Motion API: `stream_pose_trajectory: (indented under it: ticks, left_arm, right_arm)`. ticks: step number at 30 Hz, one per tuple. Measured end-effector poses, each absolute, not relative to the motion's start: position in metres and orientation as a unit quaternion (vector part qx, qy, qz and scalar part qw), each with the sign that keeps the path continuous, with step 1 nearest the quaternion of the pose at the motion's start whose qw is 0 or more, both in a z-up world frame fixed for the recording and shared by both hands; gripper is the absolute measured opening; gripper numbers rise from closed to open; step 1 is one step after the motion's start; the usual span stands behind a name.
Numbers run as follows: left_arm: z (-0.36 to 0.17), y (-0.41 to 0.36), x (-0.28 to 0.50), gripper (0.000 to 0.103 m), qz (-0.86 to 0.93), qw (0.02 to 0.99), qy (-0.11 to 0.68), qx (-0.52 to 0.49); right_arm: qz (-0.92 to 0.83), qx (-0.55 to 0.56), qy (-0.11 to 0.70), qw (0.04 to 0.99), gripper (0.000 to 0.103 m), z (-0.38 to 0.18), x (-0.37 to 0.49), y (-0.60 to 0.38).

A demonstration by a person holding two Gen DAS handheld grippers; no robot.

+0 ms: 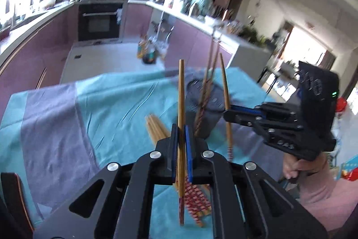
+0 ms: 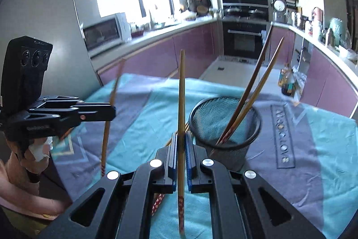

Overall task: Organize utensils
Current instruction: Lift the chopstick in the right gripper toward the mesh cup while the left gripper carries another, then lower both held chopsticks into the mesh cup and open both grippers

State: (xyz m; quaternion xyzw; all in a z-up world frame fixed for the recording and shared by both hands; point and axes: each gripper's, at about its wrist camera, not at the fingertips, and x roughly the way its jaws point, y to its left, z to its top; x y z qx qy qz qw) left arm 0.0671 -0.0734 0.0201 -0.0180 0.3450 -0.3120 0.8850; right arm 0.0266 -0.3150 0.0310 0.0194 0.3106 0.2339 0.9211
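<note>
**Two chopsticks in the holder, two in the grippers, a pile left on the cloth**

Two chopsticks (image 2: 248, 100) already lean in the black mesh cup (image 2: 226, 127), which stands right of centre in the right wrist view on the blue and grey cloth (image 2: 313, 149). Their patterned ends are down in the cup and their bare tips point to the upper right of the frame. That much of the job reads as done.

Both tools are busy with the next pair. At the bottom centre of the left wrist view, the left gripper (image 1: 181, 149) has its blue pads pinched narrow on a single chopstick (image 1: 181, 104). It stands nearly upright, red patterned end hanging below the jaws. The right gripper (image 2: 181, 156) is likewise closed tight on one chopstick (image 2: 182, 93), upright in the middle of its own frame, patterned end down. Each gripper also shows in the other's view, at the frame's edge, stick in its jaws and held clear of the cloth.

Neither held stick is over the cup yet. In the right wrist view the cup's rim lies just right of the right gripper's tips, so it looks the closer of the two.

More remains. A loose bundle of chopsticks (image 1: 156, 129) lies on the cloth just behind the left gripper in the left wrist view, their patterned ends showing under the jaws. I cannot count them exactly through the blur. My estimate is that the task is under halfway.
</note>
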Motion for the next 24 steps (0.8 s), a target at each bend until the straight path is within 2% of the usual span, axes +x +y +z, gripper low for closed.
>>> stream_pose_trajectory:
  ticks: [17,24]
  left_arm:
    - [0.128,-0.088,0.080,0.007,-0.373,0.896,0.225,-0.089]
    - [0.124,-0.127,0.093,0.007,-0.354,0.902,0.245,-0.037]
  right_arm:
    - [0.218,0.053,0.204,0.953,0.006,0.117,0.036,-0.361]
    - [0.205,0.060,0.230,0.949,0.006,0.104,0.056,-0.364]
